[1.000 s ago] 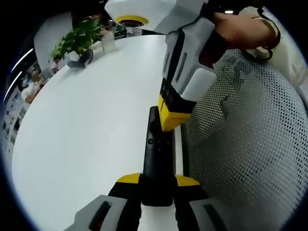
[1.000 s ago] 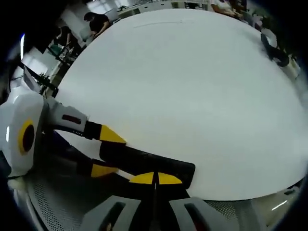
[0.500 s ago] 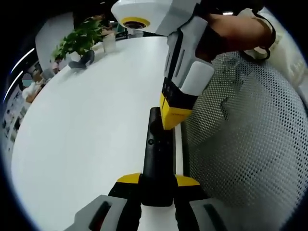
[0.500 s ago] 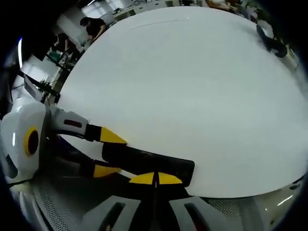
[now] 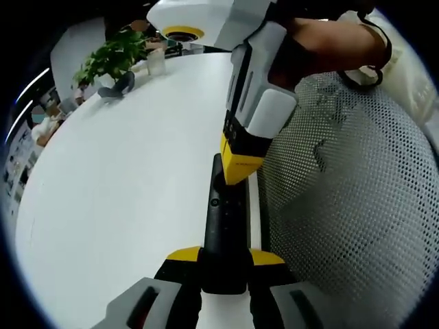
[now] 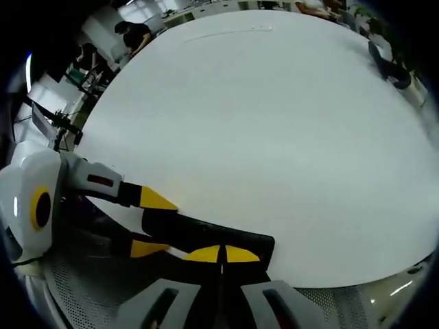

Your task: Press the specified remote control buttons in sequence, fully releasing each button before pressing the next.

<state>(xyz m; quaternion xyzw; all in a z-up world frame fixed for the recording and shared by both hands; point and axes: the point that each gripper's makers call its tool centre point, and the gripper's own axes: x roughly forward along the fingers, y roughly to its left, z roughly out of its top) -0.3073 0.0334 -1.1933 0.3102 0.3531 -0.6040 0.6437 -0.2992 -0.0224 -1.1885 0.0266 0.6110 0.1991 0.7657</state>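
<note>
A slim black remote control [image 5: 223, 214] lies lengthwise over the near edge of the white table [image 5: 123, 171]. My left gripper [image 5: 225, 255] is shut on its near end, a yellow tip on each side. My right gripper [image 5: 239, 168] comes down from the upper right, a hand around its grip, with its yellow tips closed together and resting on the remote's far button area. In the right gripper view my right gripper [image 6: 221, 254] is shut, its tips meeting over the remote [image 6: 206, 233], while the left gripper [image 6: 152, 223] clamps the remote from the left.
A mesh chair back [image 5: 350, 205] stands to the right of the table edge. At the table's far end sit a potted plant [image 5: 113, 58], a clear cup [image 5: 155, 60] and a dark object [image 5: 116, 86]. People sit at desks beyond the table [image 6: 274, 123].
The right gripper's closed tips have shifted slightly leftward on the remote's far part. The left gripper holds the remote just as before.
</note>
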